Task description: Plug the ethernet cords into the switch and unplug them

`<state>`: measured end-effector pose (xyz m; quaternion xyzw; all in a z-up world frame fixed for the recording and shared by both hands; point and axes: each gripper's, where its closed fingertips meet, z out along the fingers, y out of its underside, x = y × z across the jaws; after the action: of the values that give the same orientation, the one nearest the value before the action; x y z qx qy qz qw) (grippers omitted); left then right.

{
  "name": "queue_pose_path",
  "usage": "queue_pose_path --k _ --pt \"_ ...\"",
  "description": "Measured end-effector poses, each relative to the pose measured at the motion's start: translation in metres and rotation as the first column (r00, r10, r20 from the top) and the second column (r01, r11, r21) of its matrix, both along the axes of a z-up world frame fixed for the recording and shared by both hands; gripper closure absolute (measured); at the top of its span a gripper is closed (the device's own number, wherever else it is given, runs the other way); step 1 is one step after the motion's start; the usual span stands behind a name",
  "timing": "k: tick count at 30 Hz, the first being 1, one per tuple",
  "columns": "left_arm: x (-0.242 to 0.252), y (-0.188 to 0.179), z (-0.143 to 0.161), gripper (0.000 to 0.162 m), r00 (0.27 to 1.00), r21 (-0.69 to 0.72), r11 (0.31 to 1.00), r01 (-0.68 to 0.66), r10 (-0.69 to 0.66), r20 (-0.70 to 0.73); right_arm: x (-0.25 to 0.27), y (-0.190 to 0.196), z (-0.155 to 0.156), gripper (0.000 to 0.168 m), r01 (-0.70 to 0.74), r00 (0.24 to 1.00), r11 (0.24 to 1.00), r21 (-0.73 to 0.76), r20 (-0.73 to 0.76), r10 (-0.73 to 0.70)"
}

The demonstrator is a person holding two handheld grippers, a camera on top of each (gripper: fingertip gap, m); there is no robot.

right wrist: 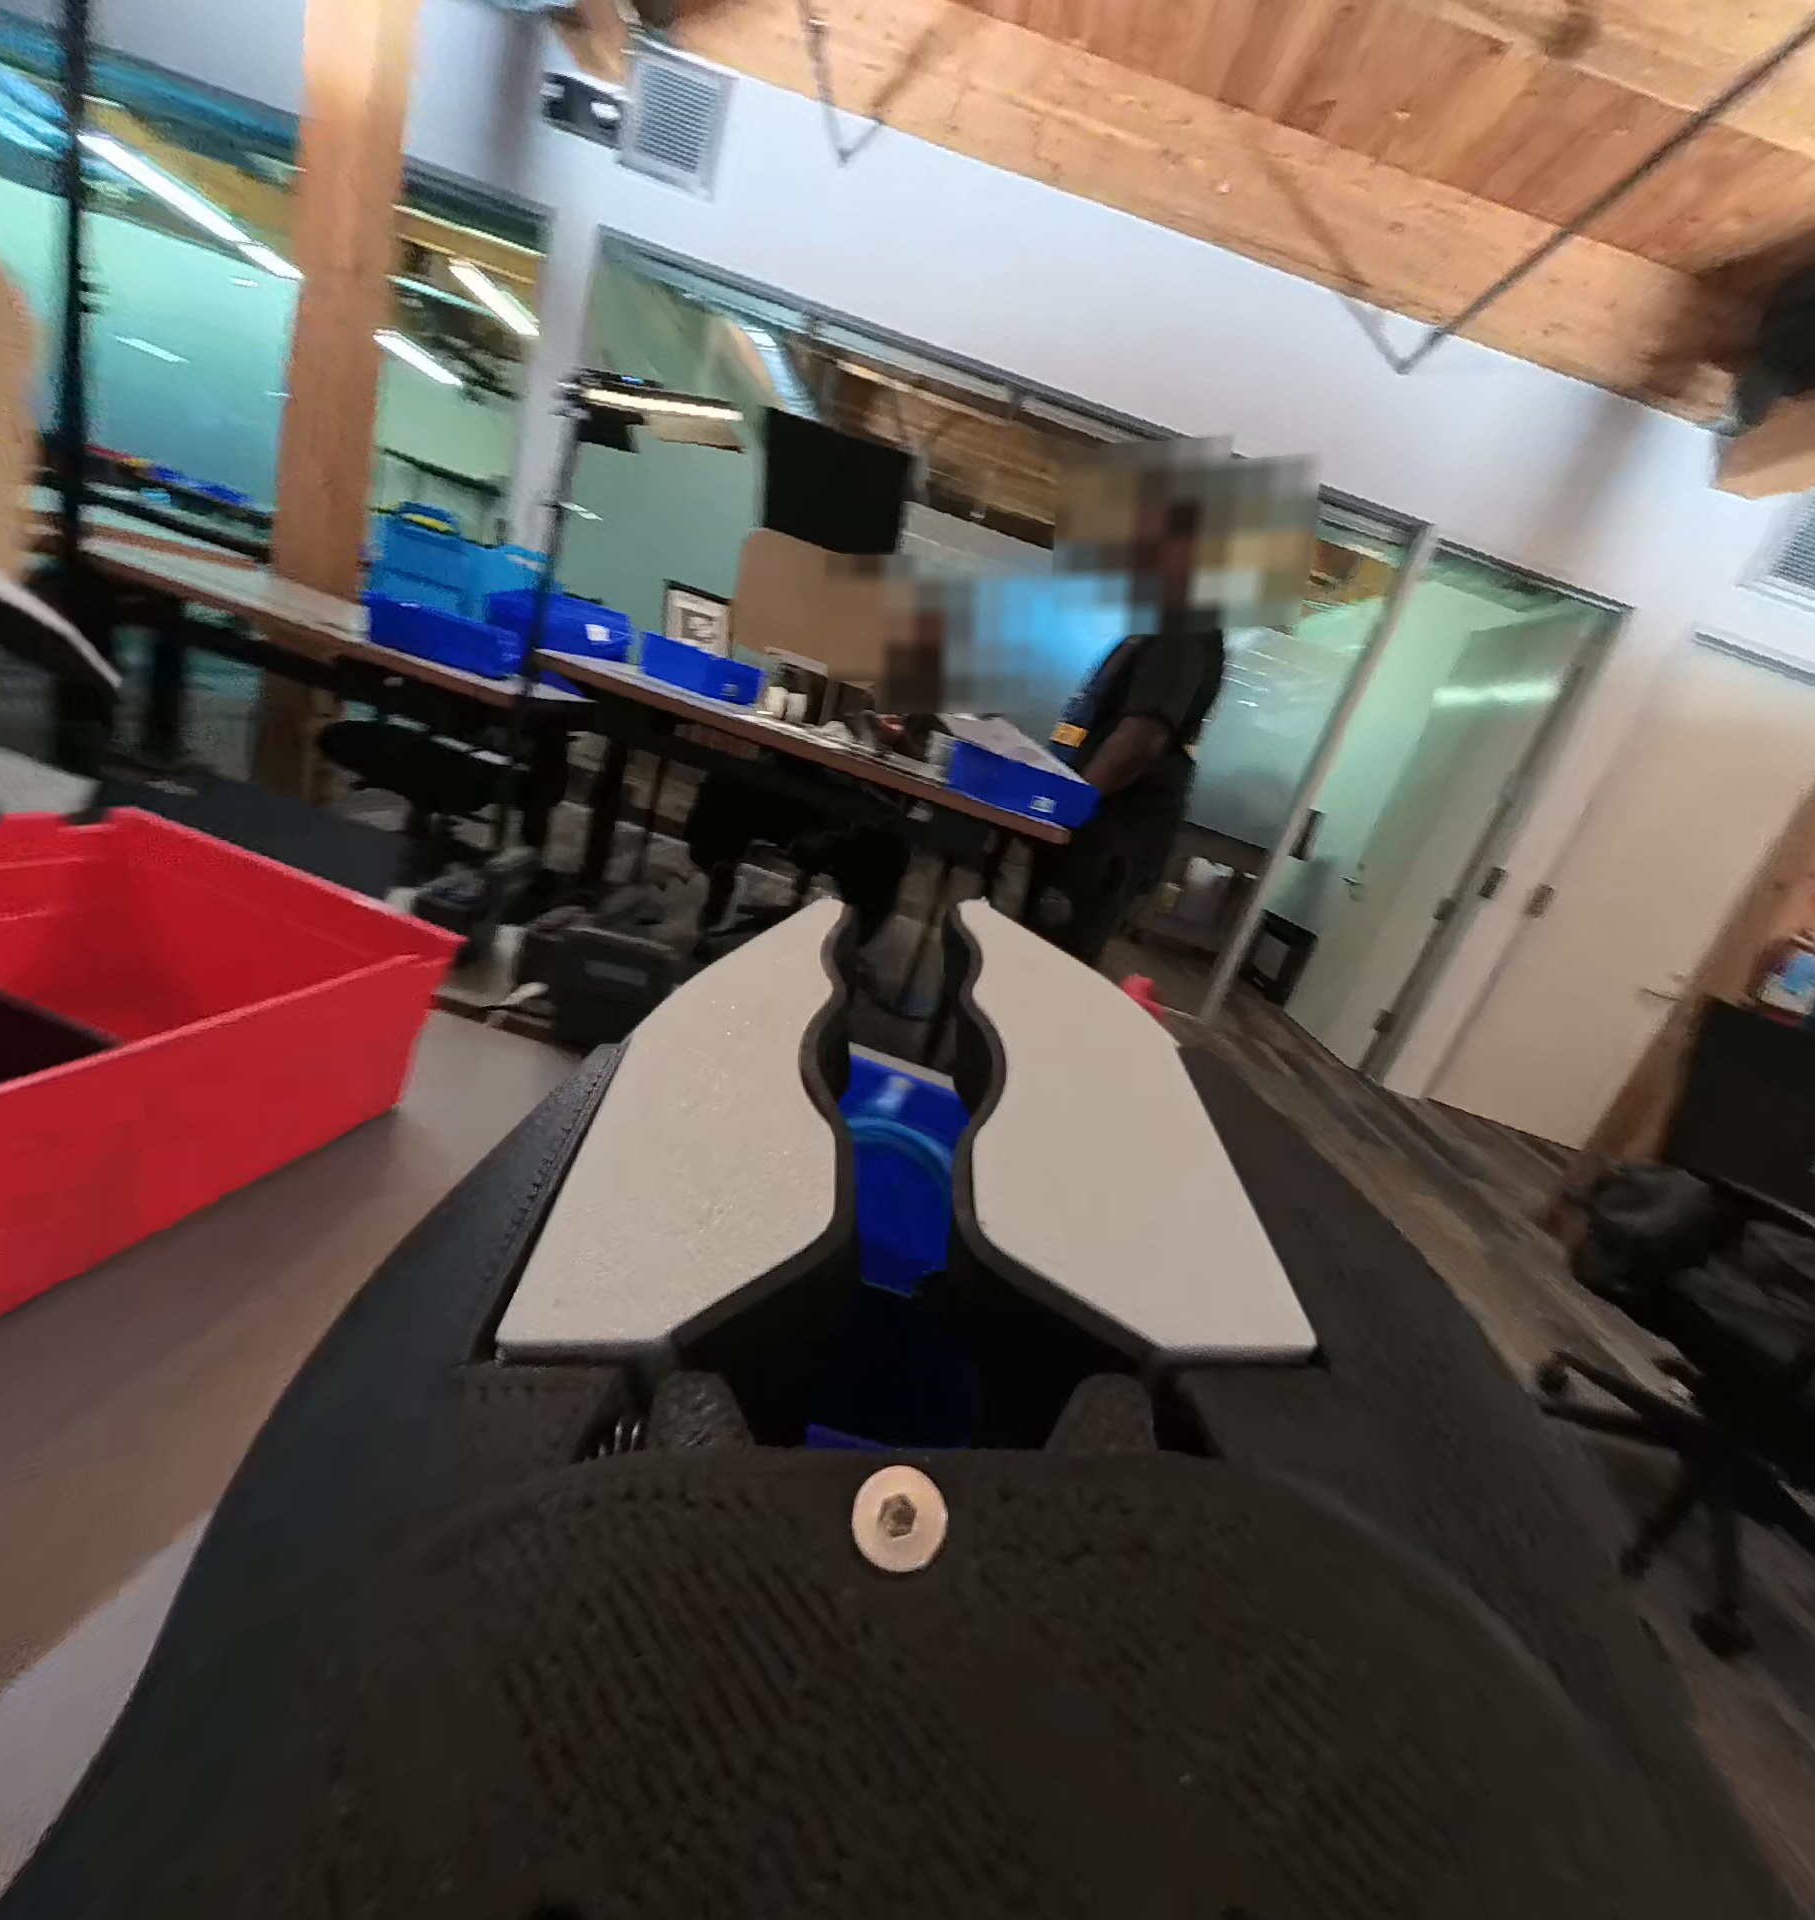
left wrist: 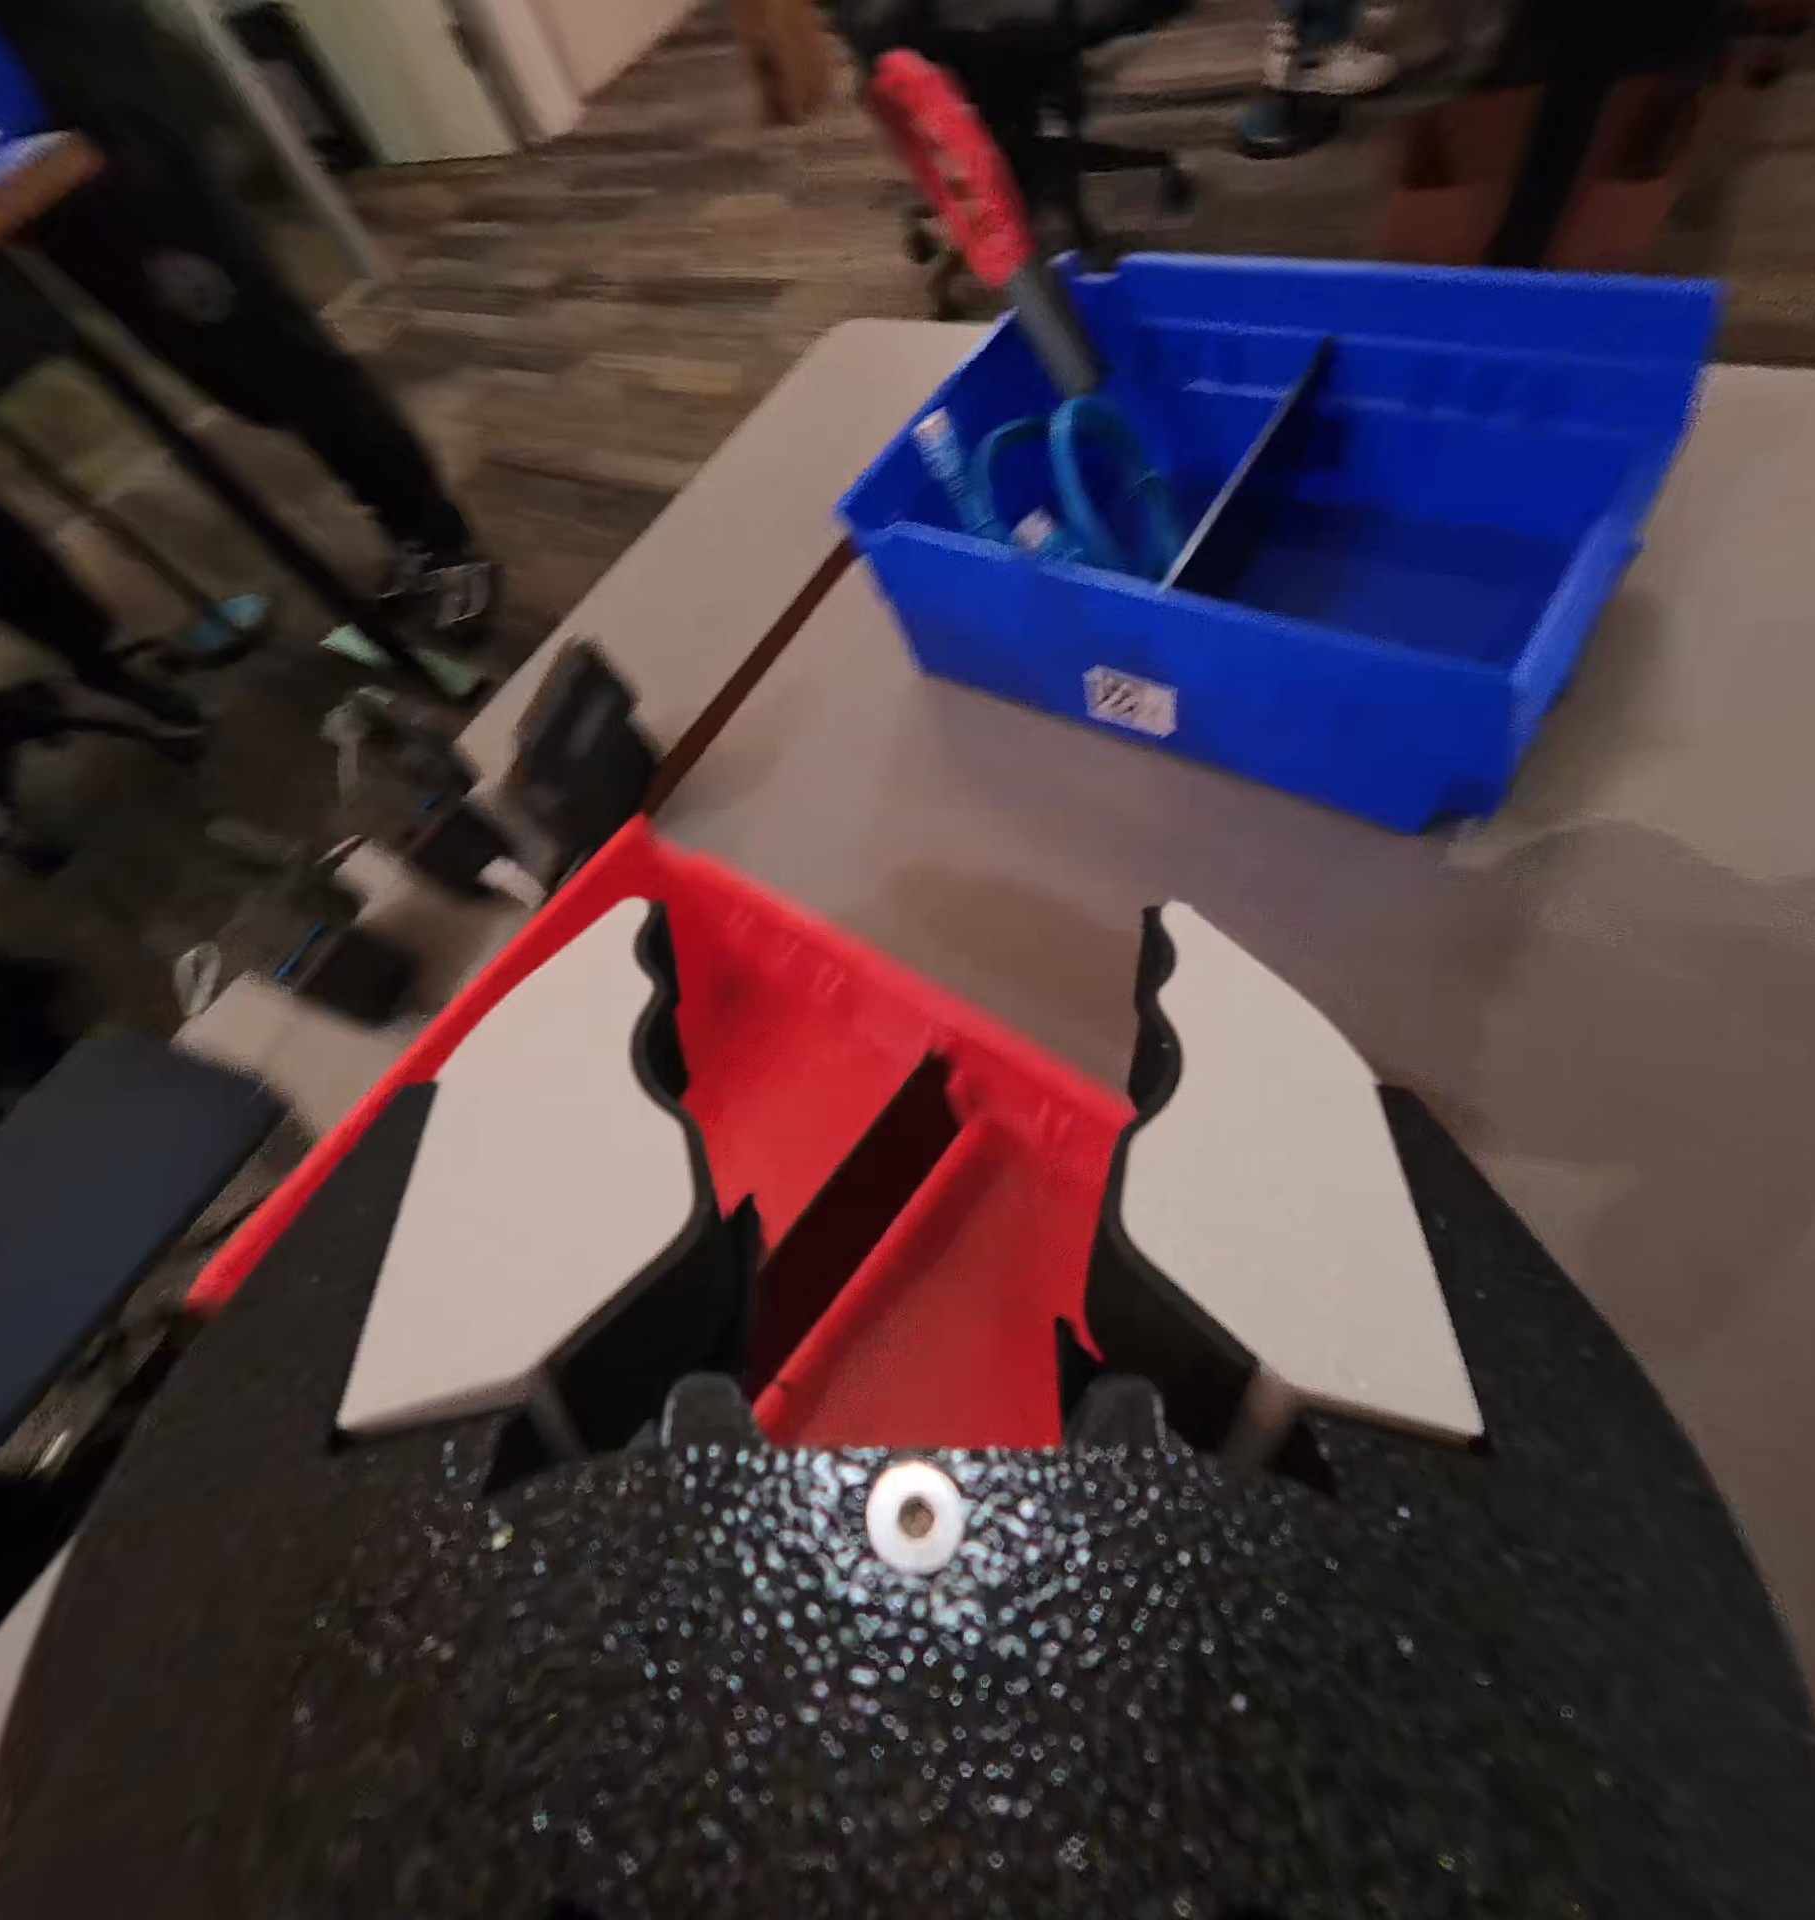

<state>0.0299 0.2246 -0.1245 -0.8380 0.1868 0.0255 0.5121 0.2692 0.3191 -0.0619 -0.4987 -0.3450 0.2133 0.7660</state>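
My left gripper is open and empty, hovering over a red bin that has a black divider. Past it, a blue bin stands on the beige table. Its left compartment holds a coiled blue cable and a red-handled tool that sticks up out of it. My right gripper is nearly closed, with a blue plastic object held between its fingers. It is raised and points out into the room. The red bin is to its left.
The table edge runs left of the red bin, with dark gear and the legs of people on the floor. In the right wrist view, a person stands at far tables with blue bins. A black office chair stands at the right. About 25 cm separates my left fingertips from my right.
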Motion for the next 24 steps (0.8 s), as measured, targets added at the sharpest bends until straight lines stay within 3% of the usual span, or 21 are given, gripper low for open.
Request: queue_pose_path --k 4,7,8,11,15,21,24 --pt "-0.056 -0.073 -0.021 0.069 0.990 -0.012 0.989 -0.144 0.144 -0.005 -0.072 -0.063 -0.021 0.155 -0.221 0.965 0.975 -0.005 0.143 0.219" --pt "-0.081 -0.113 -0.036 0.069 0.975 0.000 0.976 -0.220 0.220 0.045 -0.119 -0.106 -0.047 0.158 -0.285 0.927 0.958 0.028 0.261 0.268" --pt "-0.092 -0.124 -0.040 0.073 0.963 0.018 0.964 -0.267 0.265 0.052 -0.131 -0.117 -0.058 0.159 -0.283 0.914 0.958 0.045 0.316 0.255" --pt "-0.133 -0.150 -0.054 0.117 0.907 0.082 0.903 -0.422 0.420 0.040 -0.151 -0.135 -0.086 0.158 -0.232 0.899 0.971 0.061 0.394 0.190" --pt "-0.130 -0.167 -0.083 0.101 0.928 0.035 0.931 -0.364 0.359 0.100 -0.153 -0.143 -0.100 0.158 -0.145 0.953 0.989 -0.033 0.264 0.148" --pt "-0.136 -0.175 -0.119 0.045 0.888 -0.024 0.893 -0.449 0.449 0.096 -0.147 -0.147 -0.105 0.156 -0.110 0.978 0.991 -0.073 0.170 0.121" --pt "-0.133 -0.168 -0.127 0.034 0.871 -0.018 0.886 -0.463 0.458 0.177 -0.143 -0.139 -0.107 0.150 -0.074 0.980 0.993 -0.090 0.176 0.089"
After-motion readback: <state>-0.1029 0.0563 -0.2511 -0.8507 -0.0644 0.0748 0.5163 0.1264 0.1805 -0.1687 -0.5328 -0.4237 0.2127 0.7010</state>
